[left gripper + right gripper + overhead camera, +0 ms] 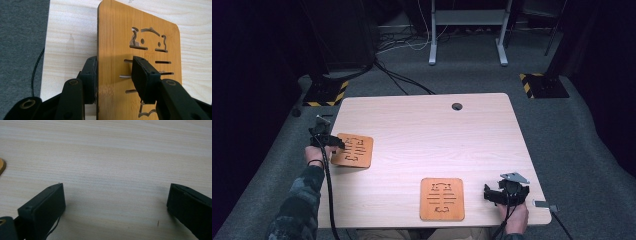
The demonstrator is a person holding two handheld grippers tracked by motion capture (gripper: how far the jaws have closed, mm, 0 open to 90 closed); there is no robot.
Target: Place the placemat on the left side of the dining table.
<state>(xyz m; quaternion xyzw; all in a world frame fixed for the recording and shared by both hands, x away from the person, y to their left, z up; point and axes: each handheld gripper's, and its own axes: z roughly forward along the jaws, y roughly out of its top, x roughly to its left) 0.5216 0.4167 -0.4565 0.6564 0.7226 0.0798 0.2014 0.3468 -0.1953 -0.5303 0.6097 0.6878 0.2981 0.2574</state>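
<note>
The left claw (113, 77) stands astride the left edge of a wooden board (140, 50): one jaw lies beside that edge, the other over the board's cut-out slots, and whether the pads press on the wood I cannot tell. This board (353, 150) lies near the desk's (422, 120) left edge, slightly askew. A second board (442, 198) lies flat near the front edge, well apart from the first. Both carry the same cut-out pattern of curls and bars; no readable writing. The right claw (113, 200) is wide open over bare desk, right of the second board.
</note>
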